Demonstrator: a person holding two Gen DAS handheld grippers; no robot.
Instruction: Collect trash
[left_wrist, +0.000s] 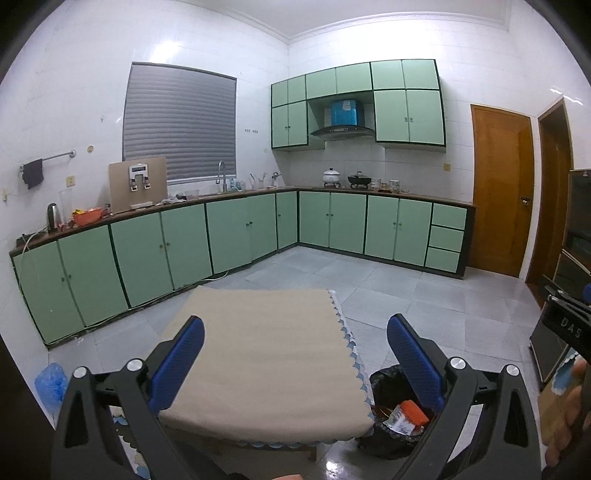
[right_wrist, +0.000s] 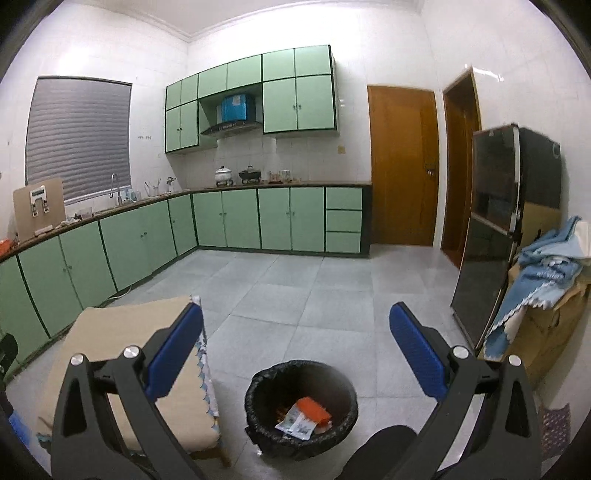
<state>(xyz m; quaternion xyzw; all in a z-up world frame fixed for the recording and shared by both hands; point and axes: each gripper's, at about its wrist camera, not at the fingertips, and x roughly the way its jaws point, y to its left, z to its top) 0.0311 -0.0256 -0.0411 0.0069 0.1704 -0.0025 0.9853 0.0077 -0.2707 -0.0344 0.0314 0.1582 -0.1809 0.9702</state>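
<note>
A black-lined trash bin (right_wrist: 301, 406) stands on the floor just right of a low table (right_wrist: 122, 354). Inside it lie an orange wrapper (right_wrist: 314, 409) and a white printed packet (right_wrist: 299, 424). My right gripper (right_wrist: 295, 354) hangs open above the bin with nothing between its blue fingers. My left gripper (left_wrist: 295, 365) is open over the beige-covered table (left_wrist: 266, 354), also empty. From the left wrist view the bin (left_wrist: 391, 410) shows at the table's right corner, partly hidden by a finger, with the orange wrapper (left_wrist: 415, 411) inside.
Green cabinets (left_wrist: 184, 243) and a counter run along the left and far walls. A black fridge (right_wrist: 495, 236) and a cardboard box draped with blue cloth (right_wrist: 543, 284) stand at the right. A blue bag (left_wrist: 51, 384) lies on the floor left of the table. Two wooden doors (right_wrist: 402, 166) are closed.
</note>
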